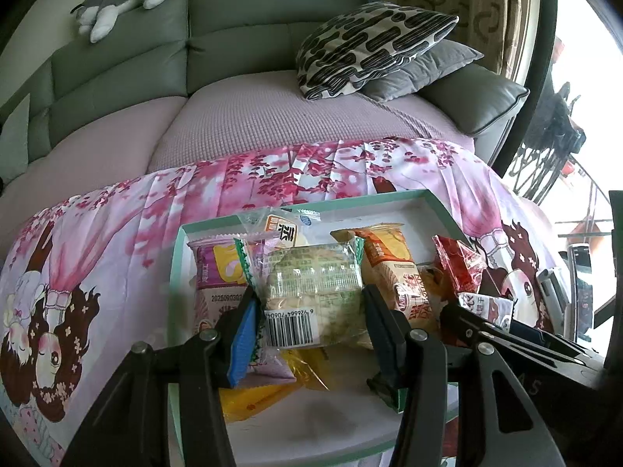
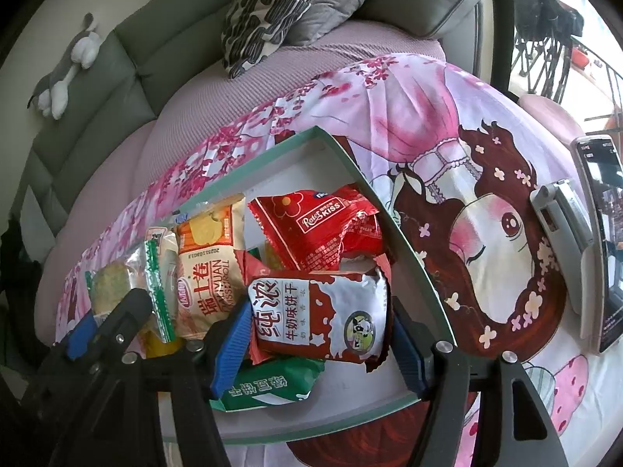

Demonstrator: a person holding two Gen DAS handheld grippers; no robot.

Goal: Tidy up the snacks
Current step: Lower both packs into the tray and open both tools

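A shallow white tray with a teal rim lies on the pink cartoon cloth and holds several snack packets. My left gripper is shut on a clear green-edged biscuit packet, held over the tray. My right gripper is shut on a red and white milk biscuit packet, above a green packet. An orange swiss roll packet and a red Kiss packet lie in the tray. The left gripper also shows at the left of the right wrist view.
A phone and a silver stand lie on the cloth right of the tray. A grey sofa with patterned cushions is behind. A plush toy lies on the sofa back.
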